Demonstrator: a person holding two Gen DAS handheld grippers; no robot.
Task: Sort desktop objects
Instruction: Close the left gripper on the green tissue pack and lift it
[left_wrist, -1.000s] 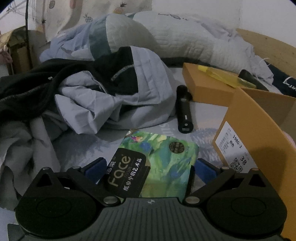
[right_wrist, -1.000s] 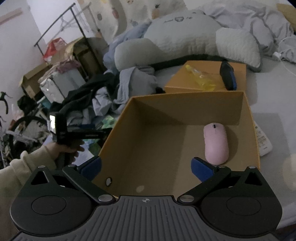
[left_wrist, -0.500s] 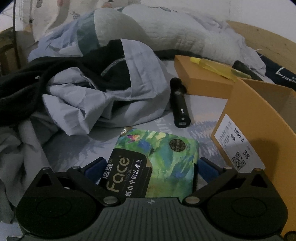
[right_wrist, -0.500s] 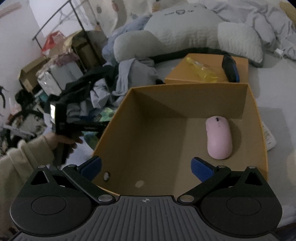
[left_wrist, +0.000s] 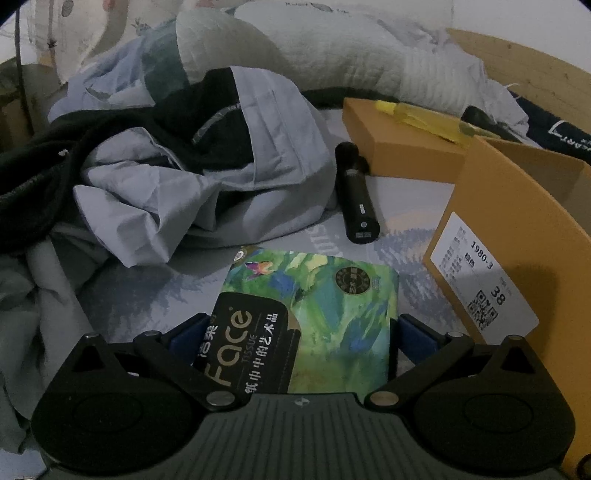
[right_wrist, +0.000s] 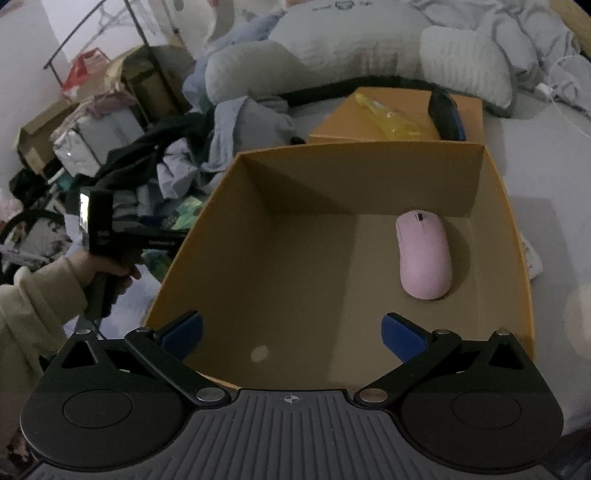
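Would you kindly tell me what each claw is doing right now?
Left claw: open, straddling the tissue pack, not yet clamped.
Right claw: open, empty, above the orange box.

Green tissue pack flat on bed; pink mouse inside orange box.

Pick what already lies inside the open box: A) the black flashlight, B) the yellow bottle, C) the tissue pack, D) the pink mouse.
D. The pink mouse rests on the floor of the open box, while the tissue pack and the flashlight lie on the bed outside it and the yellow bottle lies on the lid behind it.
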